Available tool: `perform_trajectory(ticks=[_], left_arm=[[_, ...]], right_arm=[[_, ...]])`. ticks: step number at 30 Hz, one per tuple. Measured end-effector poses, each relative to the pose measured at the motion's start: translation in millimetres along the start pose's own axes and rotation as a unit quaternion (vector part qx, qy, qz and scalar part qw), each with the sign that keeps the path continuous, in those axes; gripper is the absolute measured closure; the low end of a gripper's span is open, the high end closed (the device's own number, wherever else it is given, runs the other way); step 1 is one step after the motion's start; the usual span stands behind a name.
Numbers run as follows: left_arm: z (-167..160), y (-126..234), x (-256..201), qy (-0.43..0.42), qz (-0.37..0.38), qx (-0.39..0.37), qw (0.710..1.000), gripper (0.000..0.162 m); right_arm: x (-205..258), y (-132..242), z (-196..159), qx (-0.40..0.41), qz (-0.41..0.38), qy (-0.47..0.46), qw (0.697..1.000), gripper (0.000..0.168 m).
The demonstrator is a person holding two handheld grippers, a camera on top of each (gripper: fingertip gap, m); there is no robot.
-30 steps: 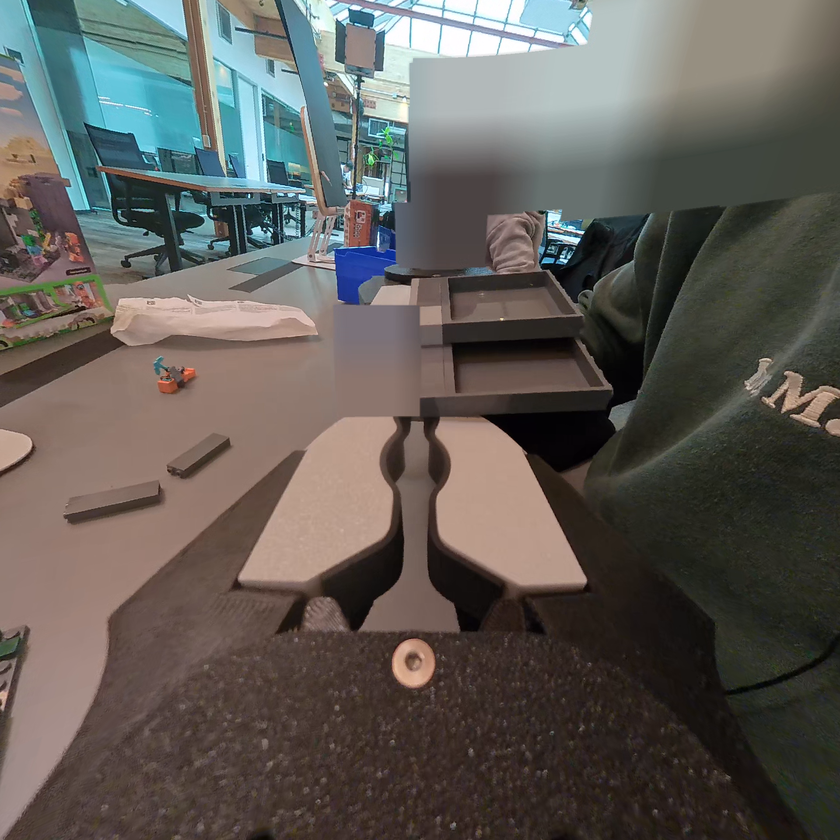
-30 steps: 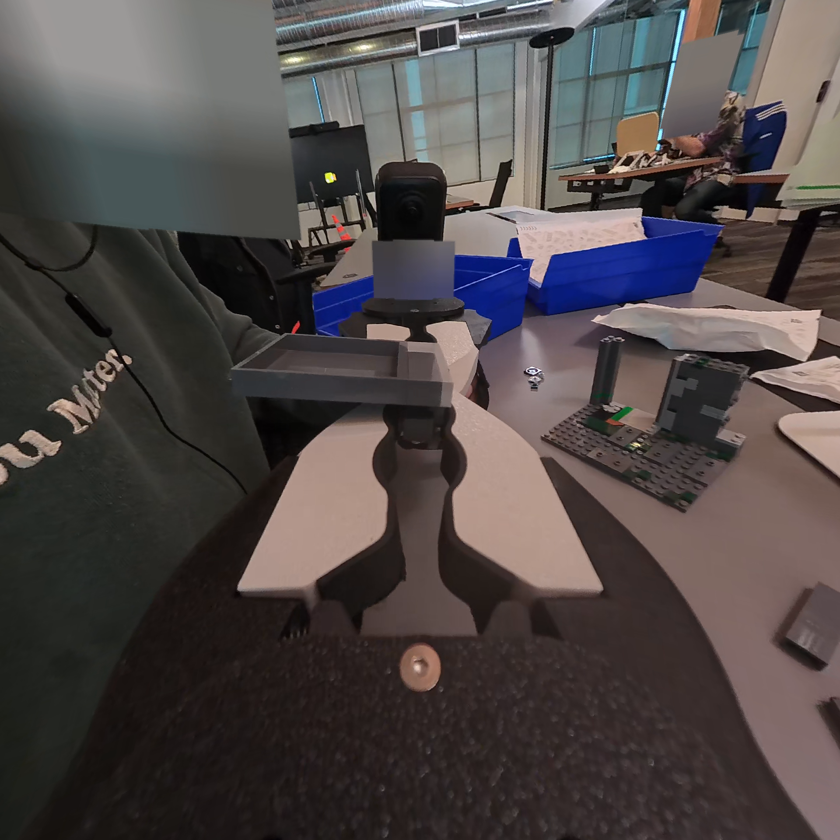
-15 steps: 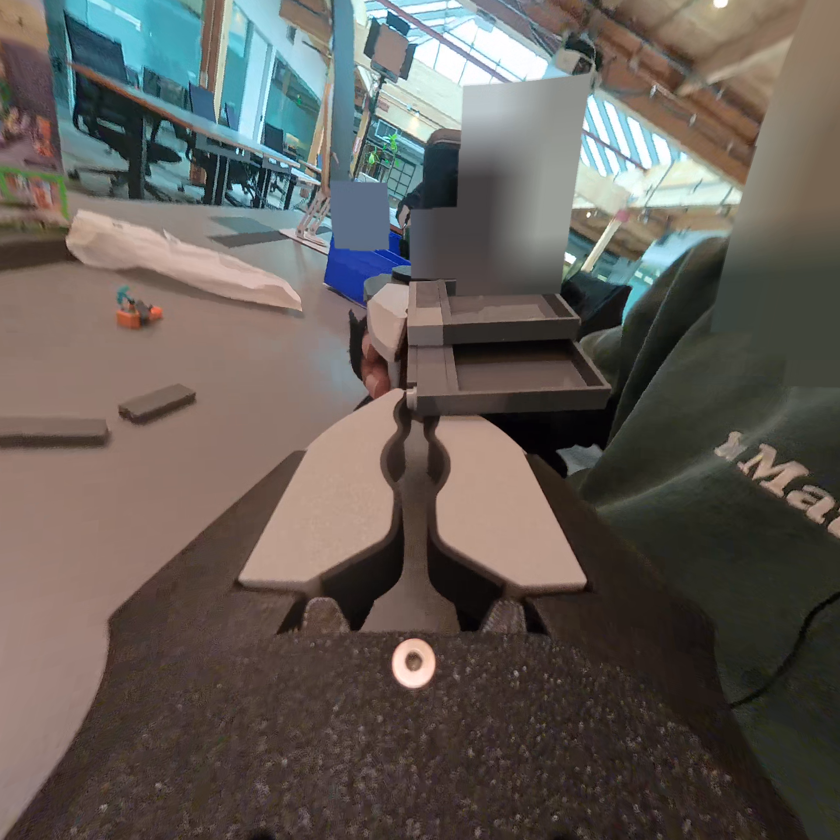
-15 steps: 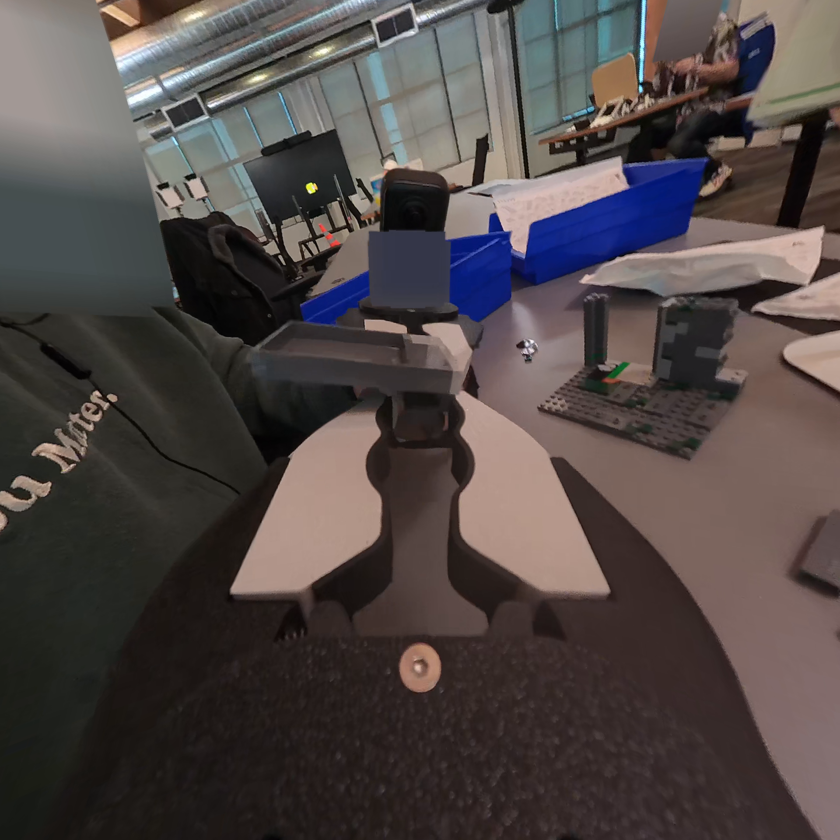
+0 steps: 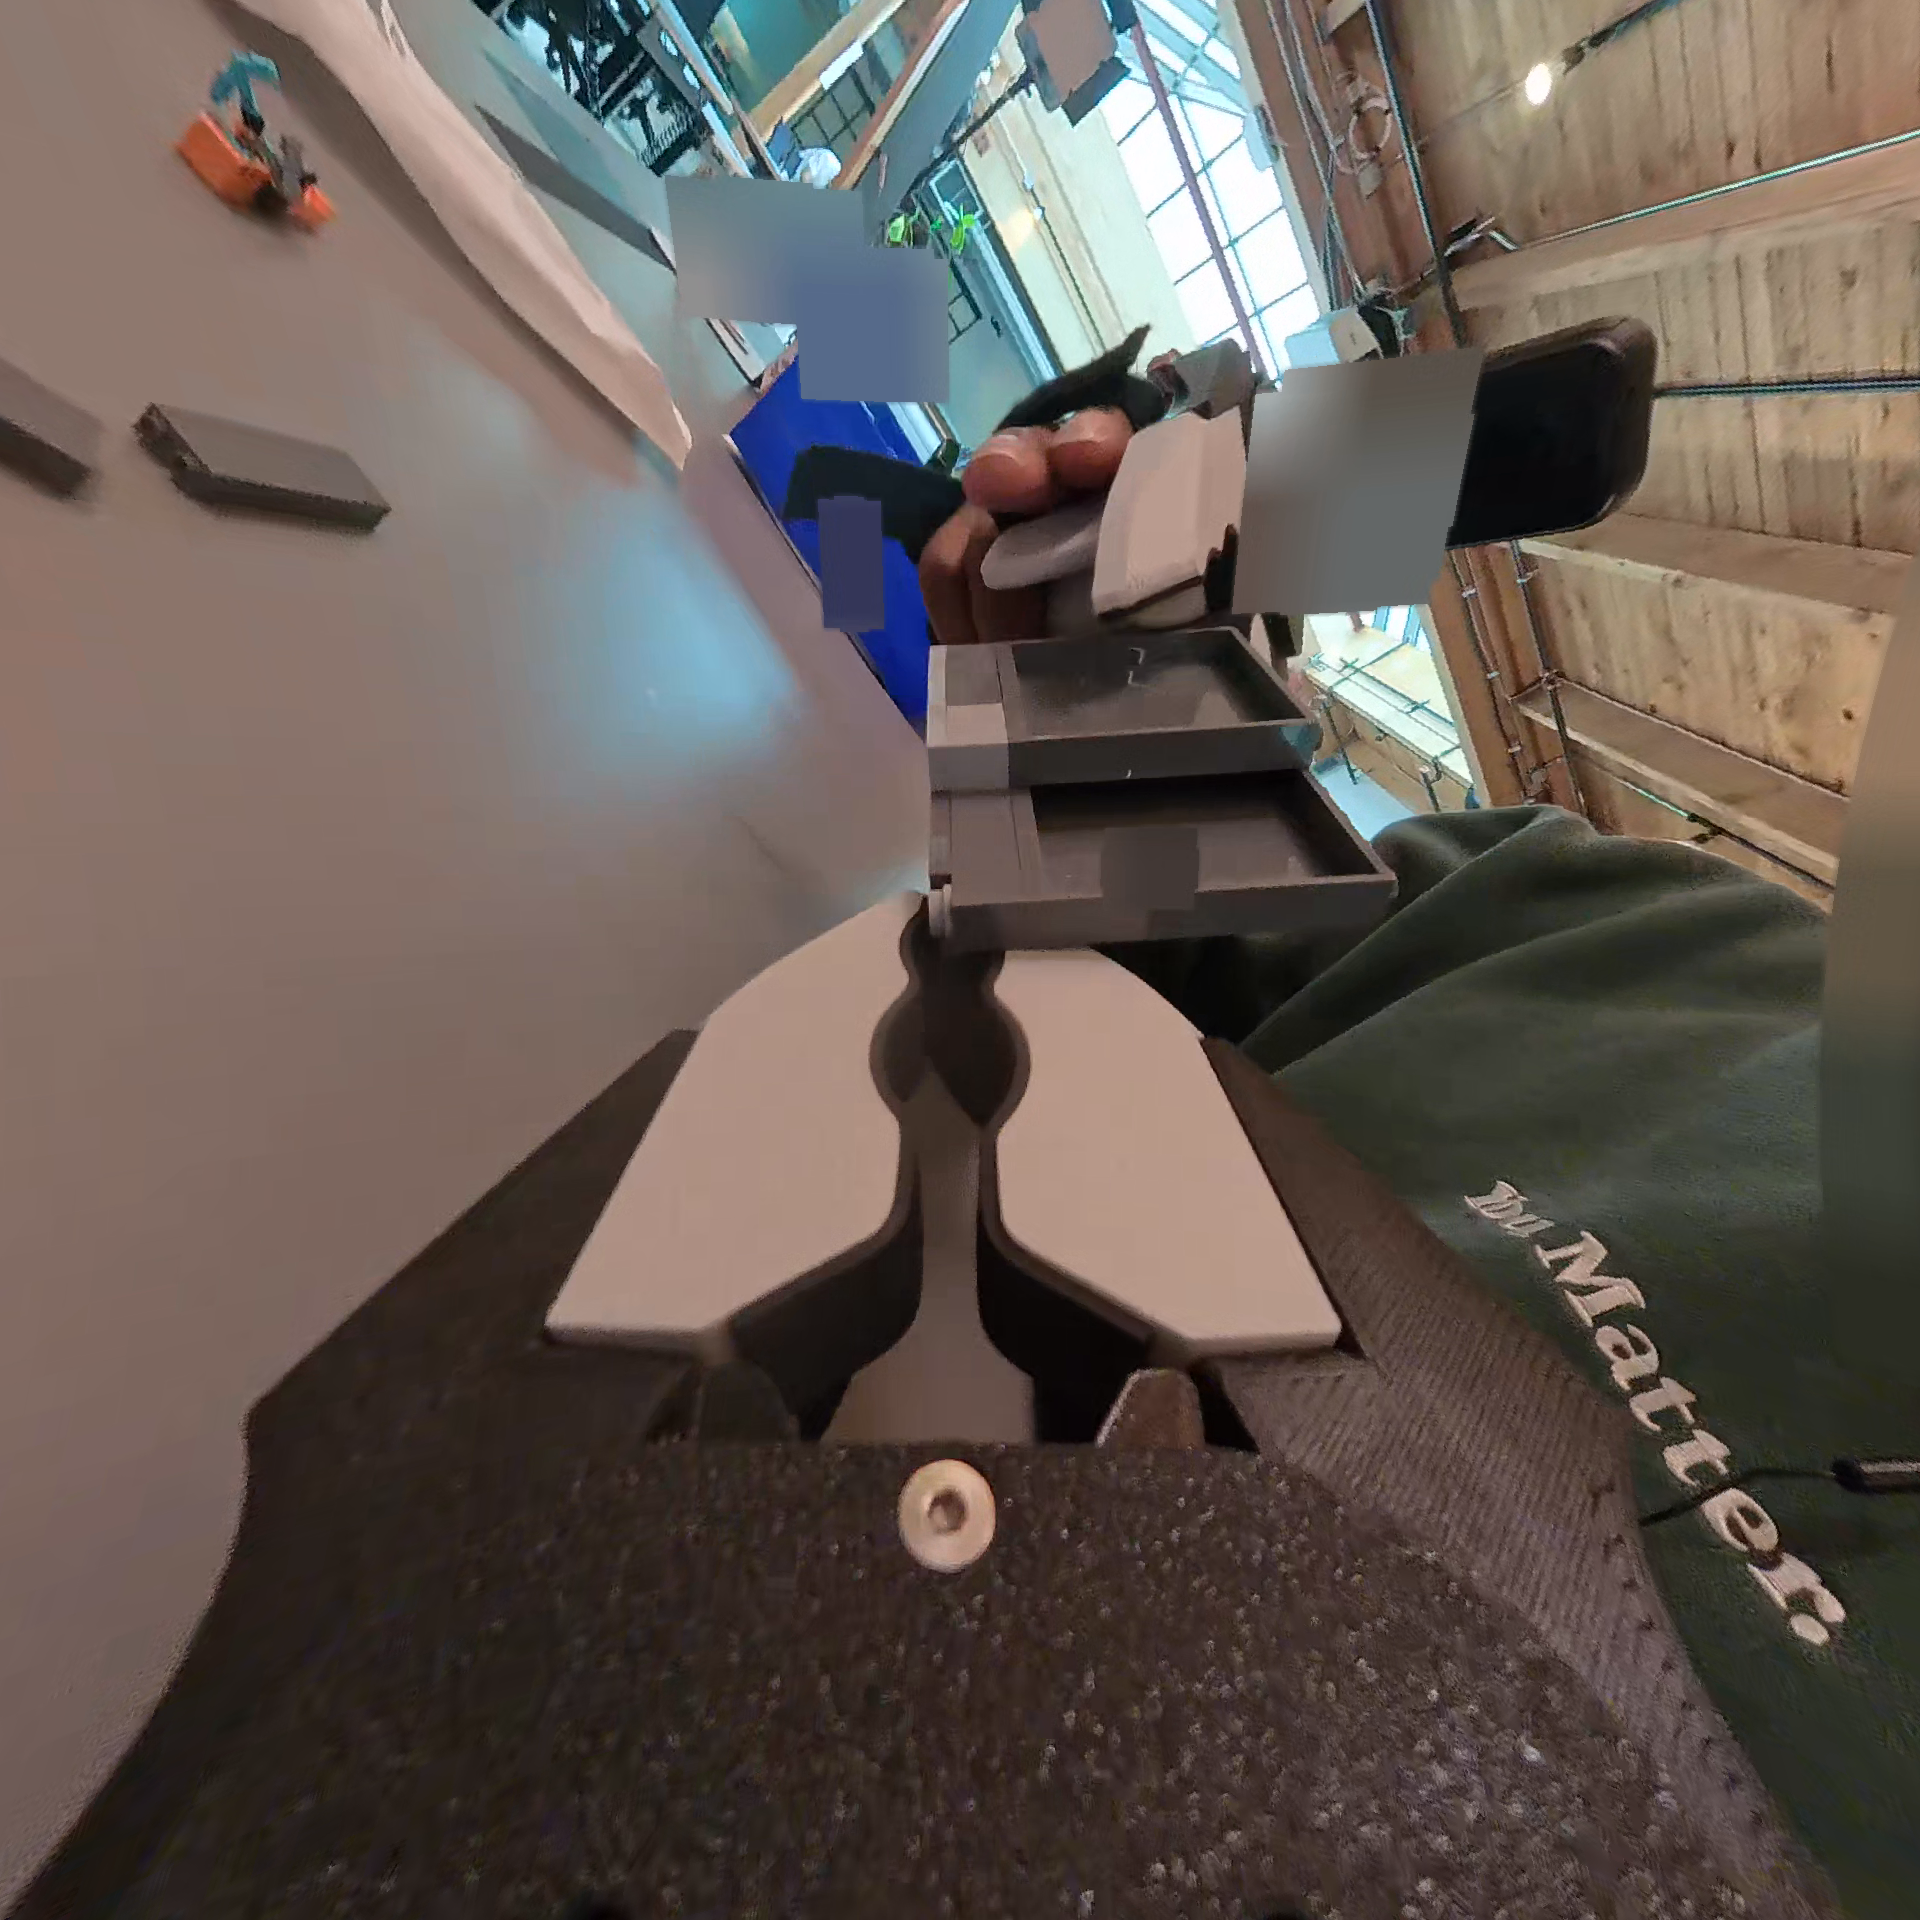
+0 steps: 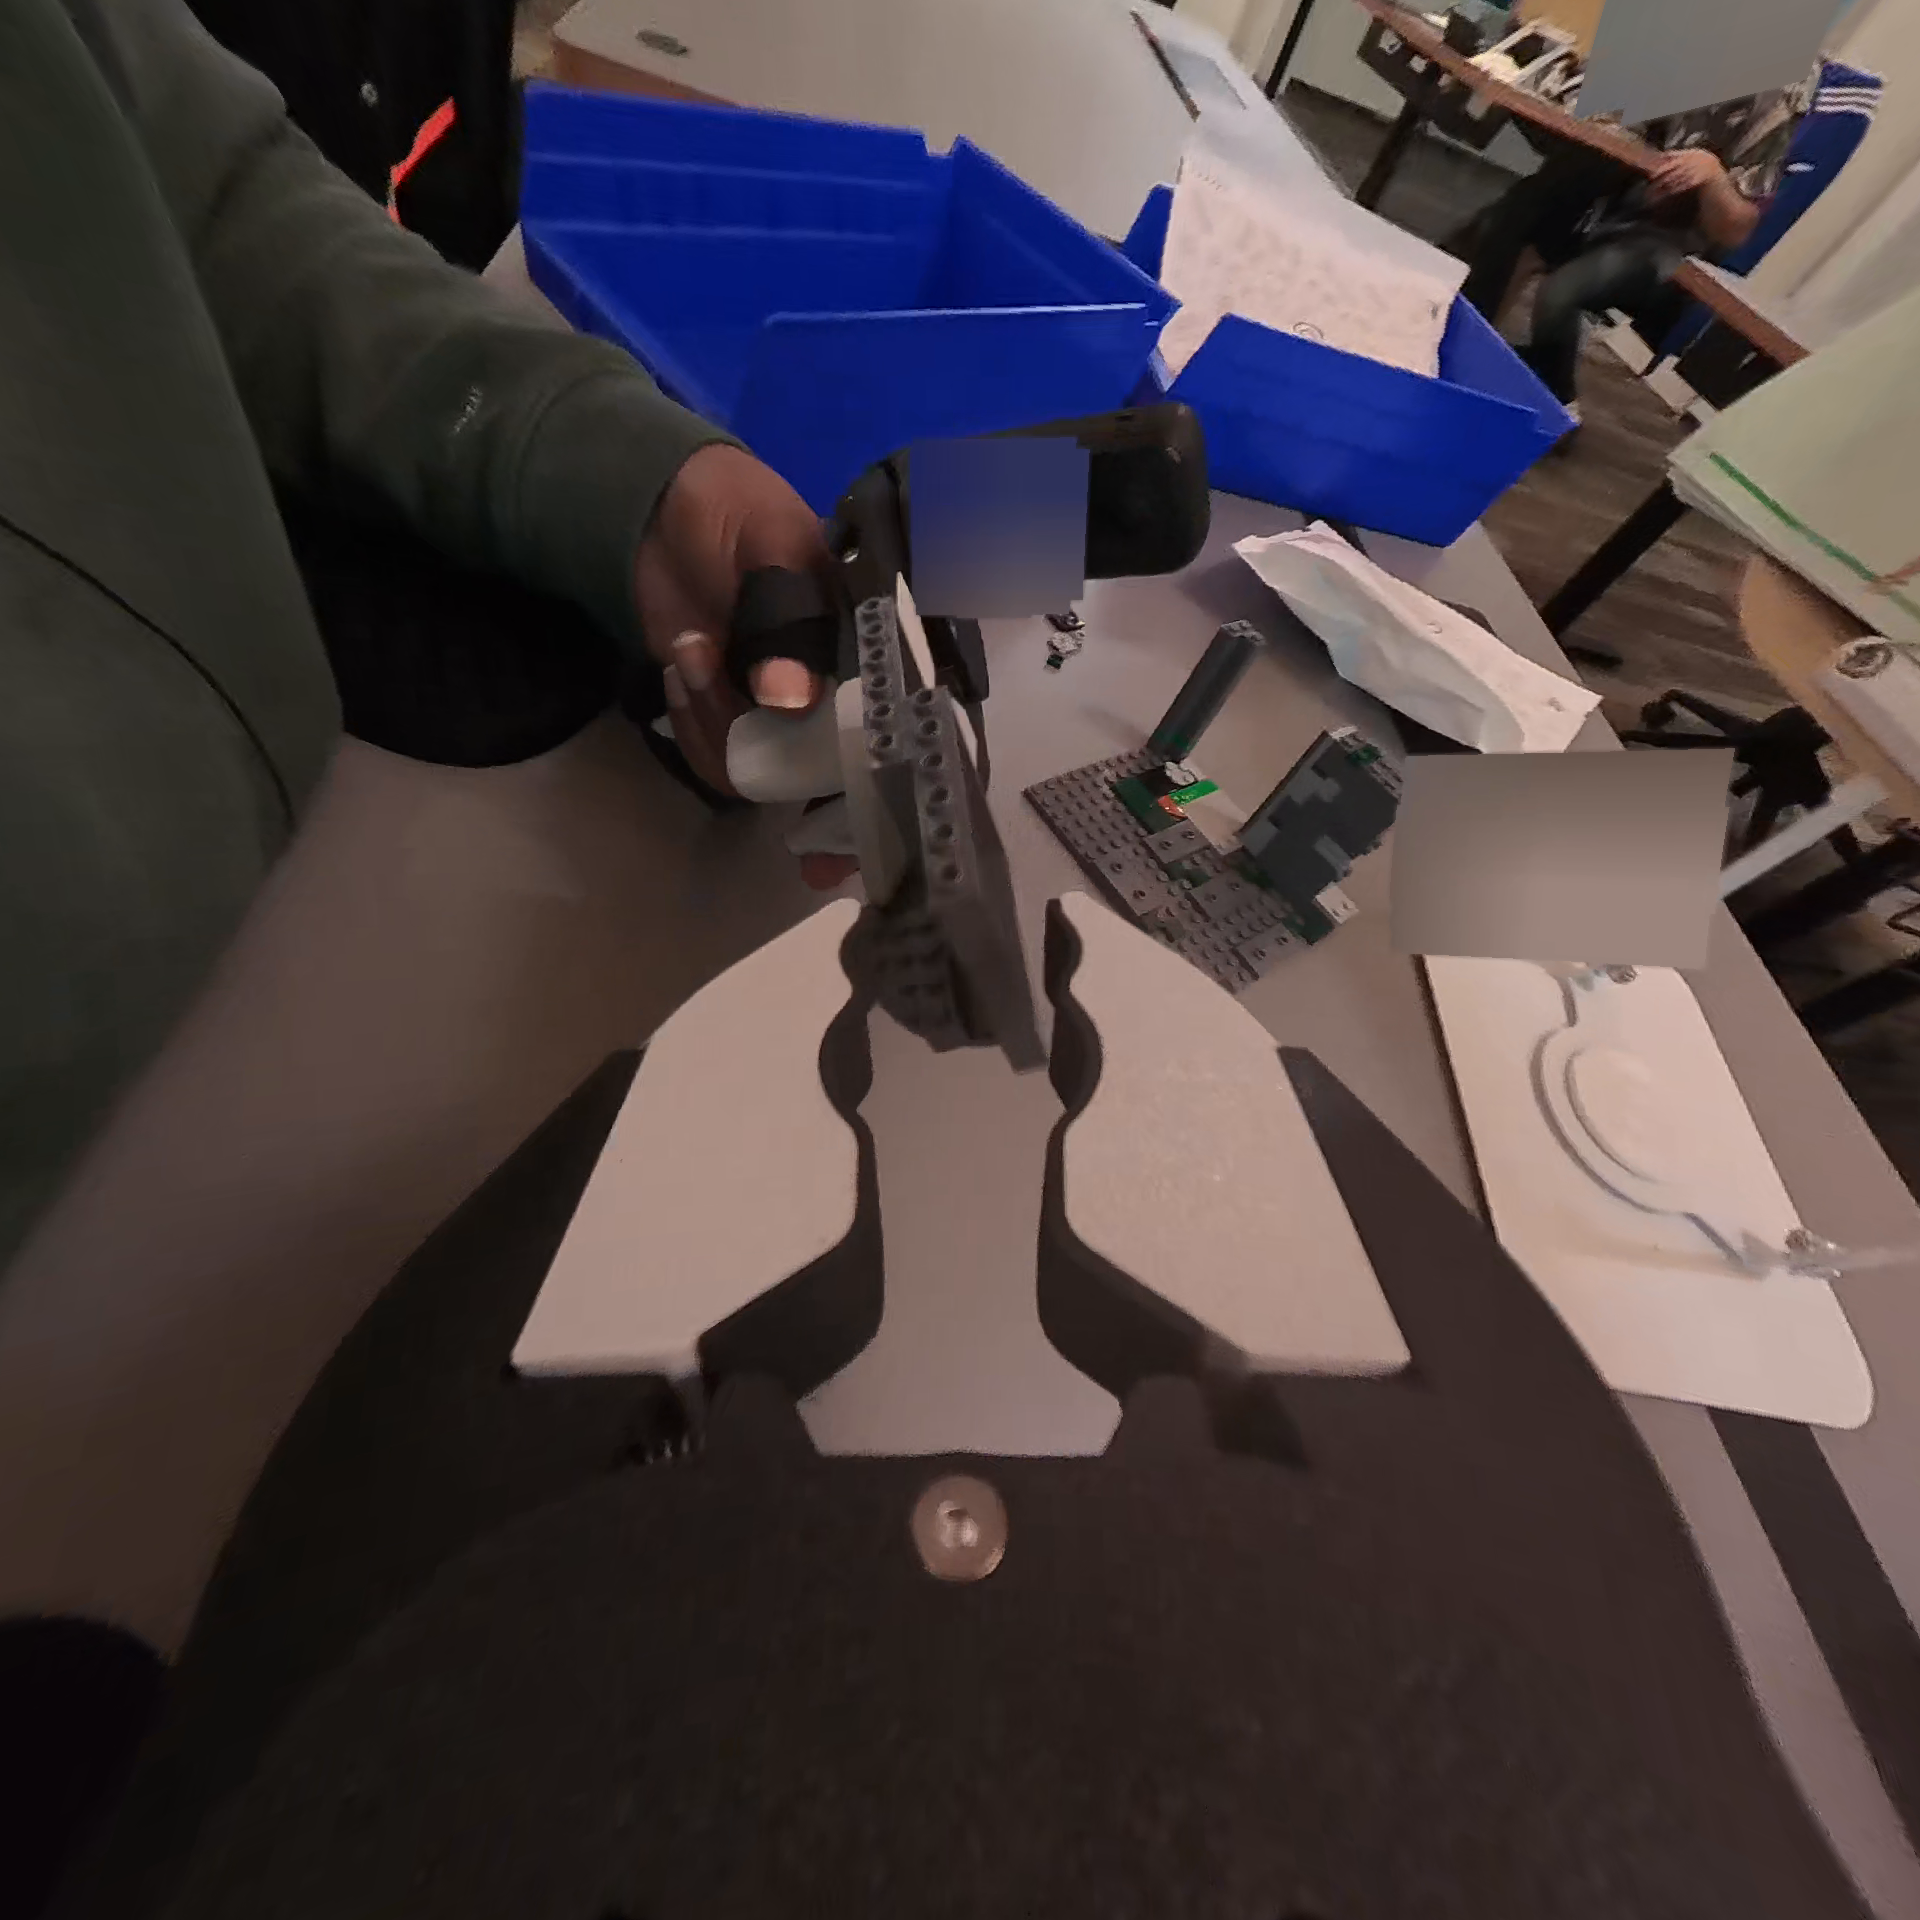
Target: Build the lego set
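A grey Lego assembly of two stacked tray-like panels [image 5: 1153, 821] is pinched at its left edge by my left gripper [image 5: 951, 935], which is shut on it and holds it in the air. In the right wrist view the same assembly [image 6: 925, 821] stands on edge between the spread fingers of my right gripper [image 6: 956, 925], which is open around it. The right gripper also shows in the left wrist view [image 5: 1153, 520], beyond the assembly, held by a hand. A partial build on a dark grey baseplate [image 6: 1122, 862] stands on the table to the right.
Two blue bins [image 6: 852, 270] [image 6: 1351, 416] stand at the back. A white bag [image 6: 1423, 655] and a white card [image 6: 1662, 1195] lie at the right. A loose grey plate [image 5: 260, 478] and a small orange-and-teal piece [image 5: 255, 166] lie on the table. The person's green sweatshirt [image 5: 1558, 1143] is close by. My hands' fingertips stand some 5 cm from each other. The loose grey plate [image 5: 260, 478] is about 20 cm from both grippers' fingertips.
The left gripper has rolled and lifted with the assembly, so the assembly now stands on edge in the right view. The right gripper's fingers have spread wider and it has tipped down toward the table.
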State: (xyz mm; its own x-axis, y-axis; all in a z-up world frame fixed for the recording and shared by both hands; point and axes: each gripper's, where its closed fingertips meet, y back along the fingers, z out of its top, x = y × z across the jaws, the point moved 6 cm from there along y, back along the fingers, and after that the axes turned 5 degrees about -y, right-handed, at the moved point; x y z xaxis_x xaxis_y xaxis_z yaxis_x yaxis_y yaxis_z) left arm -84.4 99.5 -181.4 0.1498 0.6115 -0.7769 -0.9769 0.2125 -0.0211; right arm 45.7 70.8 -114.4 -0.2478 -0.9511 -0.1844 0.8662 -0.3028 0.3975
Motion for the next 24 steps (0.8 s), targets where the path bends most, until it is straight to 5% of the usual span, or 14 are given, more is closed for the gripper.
perform_trajectory(ticks=[2,11,17,24], left_arm=[[-2.3,-1.1,0.3,0.006,-0.002,0.005,1.0,0.158],[1.5,1.4,-4.4,-0.115,0.032,0.022,0.993,0.142],[6.6,9.4,-11.7,-0.254,0.068,0.032,0.964,0.139],[6.4,12.8,-7.6,-0.277,0.076,0.035,0.957,0.138]], right_arm=[[-1.0,-3.4,-1.3,0.004,0.021,-0.003,1.0,0.156],[-19.0,-3.7,-15.4,-0.005,0.081,-0.158,0.984,0.161],[-14.1,-5.5,-7.6,0.004,0.081,-0.131,0.988,0.159],[-10.0,-10.0,1.5,0.045,0.055,-0.076,0.995,0.159]])
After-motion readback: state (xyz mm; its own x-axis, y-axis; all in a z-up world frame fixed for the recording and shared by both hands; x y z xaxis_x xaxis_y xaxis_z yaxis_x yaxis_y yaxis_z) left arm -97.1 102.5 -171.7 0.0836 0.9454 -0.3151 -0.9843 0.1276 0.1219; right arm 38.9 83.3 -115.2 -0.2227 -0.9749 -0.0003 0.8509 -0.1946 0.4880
